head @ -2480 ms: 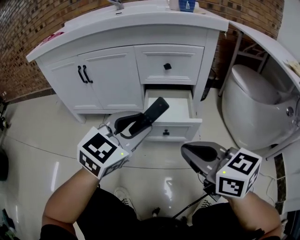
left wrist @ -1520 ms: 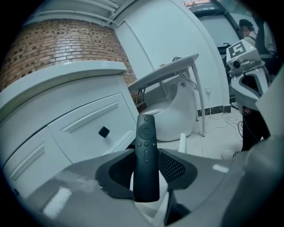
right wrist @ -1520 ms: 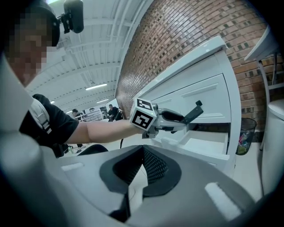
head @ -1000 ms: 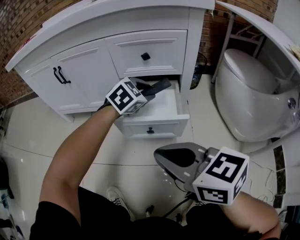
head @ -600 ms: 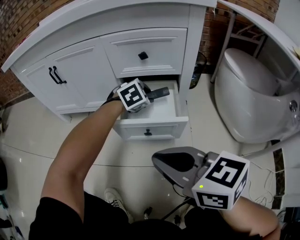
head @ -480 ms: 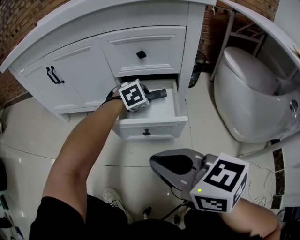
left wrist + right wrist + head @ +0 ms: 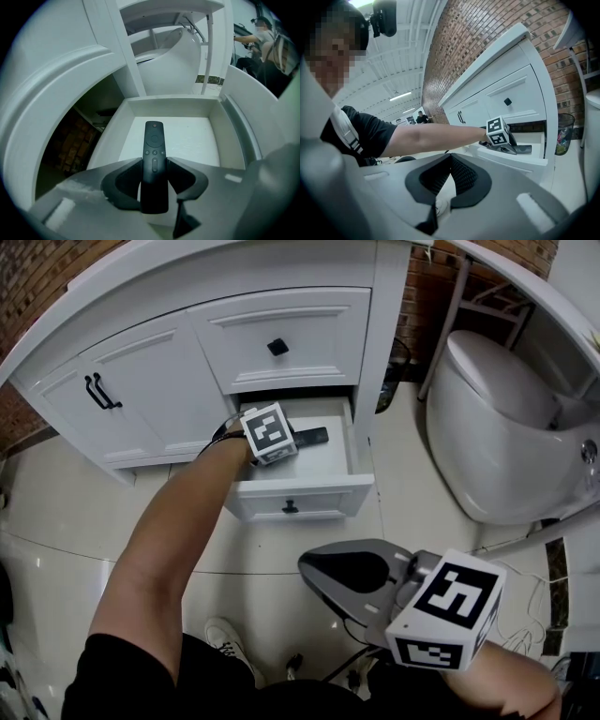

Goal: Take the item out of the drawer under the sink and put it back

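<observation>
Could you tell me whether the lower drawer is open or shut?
Open: the lower drawer stands pulled out, its white floor exposed beneath the remote in the left gripper.

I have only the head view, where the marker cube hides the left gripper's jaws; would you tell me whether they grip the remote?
Observer: Yes, the left gripper view shows the left gripper clamped on the black remote, squeezing both sides of its near end.
Operator: Which way does it face?
Observer: Buttons up, its far end pointing toward the back wall of the drawer.
Operator: And the right gripper?
Observer: The right gripper view shows its jaws closed together, with nothing between.
</observation>
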